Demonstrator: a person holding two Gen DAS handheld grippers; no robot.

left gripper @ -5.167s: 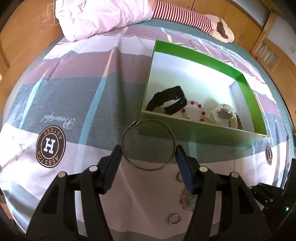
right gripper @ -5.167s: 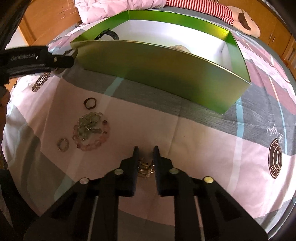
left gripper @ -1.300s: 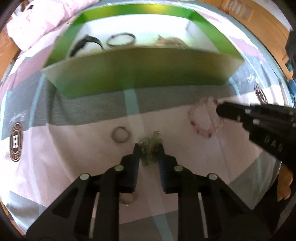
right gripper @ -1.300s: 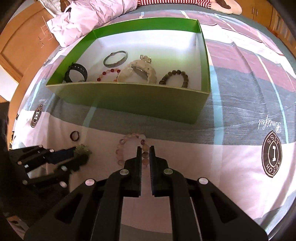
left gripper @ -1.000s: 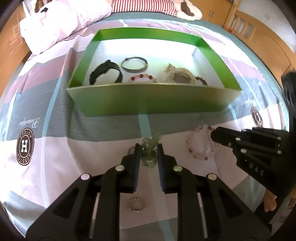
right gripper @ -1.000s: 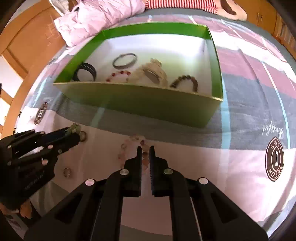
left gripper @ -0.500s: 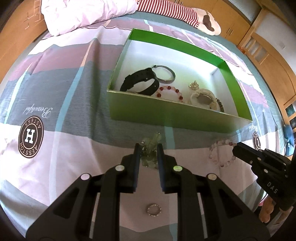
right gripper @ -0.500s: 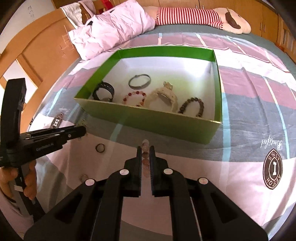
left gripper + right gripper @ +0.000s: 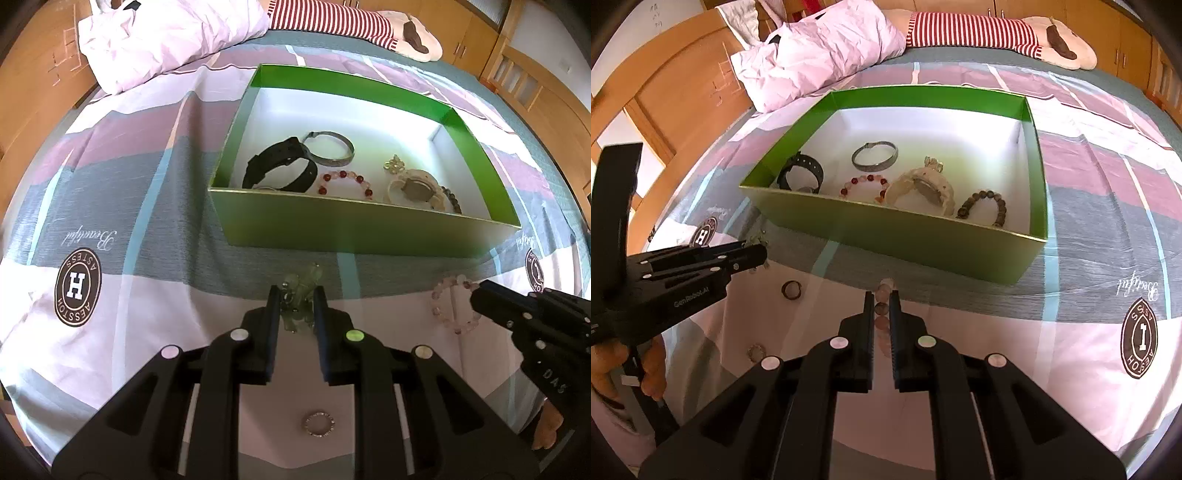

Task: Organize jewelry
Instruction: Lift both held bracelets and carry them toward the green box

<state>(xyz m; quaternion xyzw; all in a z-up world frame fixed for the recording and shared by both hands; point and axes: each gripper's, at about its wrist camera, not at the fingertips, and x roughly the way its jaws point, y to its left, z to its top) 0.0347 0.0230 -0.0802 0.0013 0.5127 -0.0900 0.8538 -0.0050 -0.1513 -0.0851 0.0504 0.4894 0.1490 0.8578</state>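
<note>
Both grippers have risen since half a second ago, so the green box (image 9: 923, 236) sits lower and fuller in each view. The left gripper (image 9: 295, 295) pinches a pale green bead bracelet (image 9: 301, 291) between its fingers, held above the bedspread (image 9: 155, 184) at 6 o'clock from the box. The right gripper (image 9: 882, 299) is closed on a pink bead bracelet (image 9: 882, 291); in the left view that bracelet (image 9: 448, 306) hangs as a loop from the right gripper's tip (image 9: 476, 295), at 3 o'clock from the left one.

Inside the box lie a black watch (image 9: 280, 170) at 9 o'clock, a metal bangle (image 9: 330, 147) at its upper right, a red-and-pink bead bracelet (image 9: 345, 182), a cream watch (image 9: 415, 188) with a small gold trinket (image 9: 395, 164) just behind it, and a dark bead bracelet (image 9: 984, 208) at 3 o'clock.

Two rings remain on the bedspread: a sparkly one (image 9: 319, 424) below the left gripper and a dark one (image 9: 791, 290) near the left gripper's tip in the right view.

Writing: the left gripper's side reads "GenRobot.AI" and the right one shows "DAS" (the rest is cut off). The bedspread carries round brown badges (image 9: 77, 286) lettered "AESSTOH" around an H (another badge has an I) and the script word "Beautiful". A pillow (image 9: 820, 55) and a striped plush toy (image 9: 979, 31) lie at 12 o'clock.
</note>
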